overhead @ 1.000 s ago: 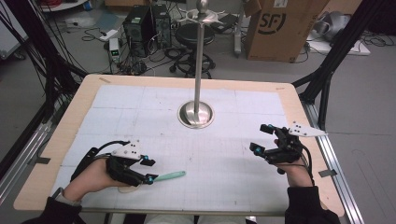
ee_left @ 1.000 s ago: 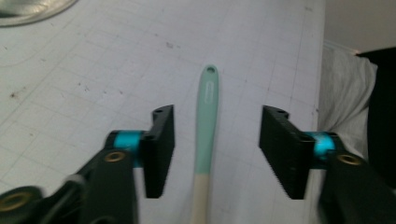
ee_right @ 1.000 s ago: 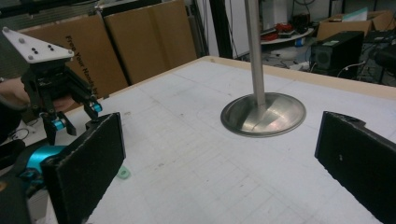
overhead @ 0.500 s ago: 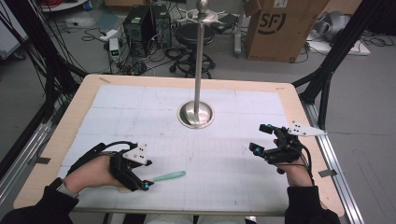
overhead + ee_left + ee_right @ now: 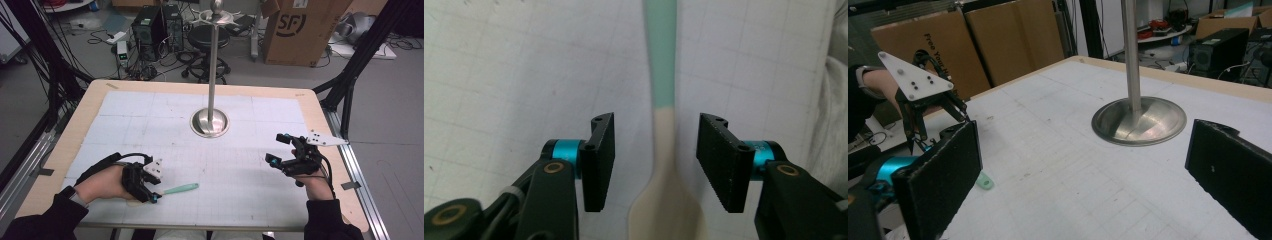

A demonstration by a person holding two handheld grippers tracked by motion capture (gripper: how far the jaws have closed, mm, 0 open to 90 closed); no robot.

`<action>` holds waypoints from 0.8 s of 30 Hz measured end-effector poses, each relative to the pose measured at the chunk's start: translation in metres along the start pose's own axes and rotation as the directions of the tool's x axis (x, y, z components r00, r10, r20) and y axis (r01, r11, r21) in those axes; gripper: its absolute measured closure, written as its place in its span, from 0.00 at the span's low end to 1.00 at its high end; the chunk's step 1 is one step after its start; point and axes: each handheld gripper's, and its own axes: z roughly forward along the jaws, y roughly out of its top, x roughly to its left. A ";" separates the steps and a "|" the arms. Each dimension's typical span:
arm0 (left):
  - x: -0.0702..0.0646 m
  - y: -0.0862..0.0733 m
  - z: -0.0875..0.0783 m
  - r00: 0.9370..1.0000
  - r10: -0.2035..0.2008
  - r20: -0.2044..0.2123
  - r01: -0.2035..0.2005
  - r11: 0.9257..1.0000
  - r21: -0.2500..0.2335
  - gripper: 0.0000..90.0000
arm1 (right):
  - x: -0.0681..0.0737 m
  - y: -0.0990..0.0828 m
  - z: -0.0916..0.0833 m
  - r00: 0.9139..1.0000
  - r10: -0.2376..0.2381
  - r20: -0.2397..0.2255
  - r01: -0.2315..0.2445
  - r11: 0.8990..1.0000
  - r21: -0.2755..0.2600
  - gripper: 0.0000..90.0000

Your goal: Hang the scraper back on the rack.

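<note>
A spatula (image 5: 180,189) with a teal handle and a cream blade lies flat on the white mat near the table's front left. My left gripper (image 5: 152,193) is down at its blade end and open. In the left gripper view the two jaws stand on either side of the spatula's cream neck (image 5: 664,135) with gaps on both sides, and the teal handle (image 5: 661,60) runs away ahead. At the right side of the table my right gripper (image 5: 277,148) is held open with nothing between its jaws (image 5: 1083,175).
A steel stand, a tall pole (image 5: 214,65) on a round base (image 5: 210,122), rises at the table's middle back. The white gridded mat (image 5: 240,170) covers most of the wooden top. Boxes, computers and cables lie on the floor behind.
My left hand has shifted slightly and settled lower at the spatula's blade end. The spatula and the right gripper have stayed where they were.
</note>
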 end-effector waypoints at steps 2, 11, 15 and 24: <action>-0.001 0.001 0.003 1.000 0.003 -0.008 -0.002 1.000 0.027 0.62 | 0.000 0.000 0.001 1.000 -0.003 -0.001 0.003 1.000 0.003 0.01; -0.004 0.010 0.005 0.999 0.030 -0.018 -0.028 0.995 0.099 0.75 | 0.000 -0.001 0.003 1.000 0.002 -0.009 -0.002 1.000 0.008 0.01; -0.008 0.019 0.007 0.998 0.066 -0.018 -0.062 0.984 0.166 0.82 | 0.000 -0.001 0.002 1.000 0.004 -0.007 -0.004 1.000 0.004 0.01; -0.004 0.023 0.008 0.998 0.061 0.025 -0.064 0.981 0.184 0.89 | 0.000 -0.001 0.003 1.000 0.001 -0.010 -0.001 1.000 0.008 0.01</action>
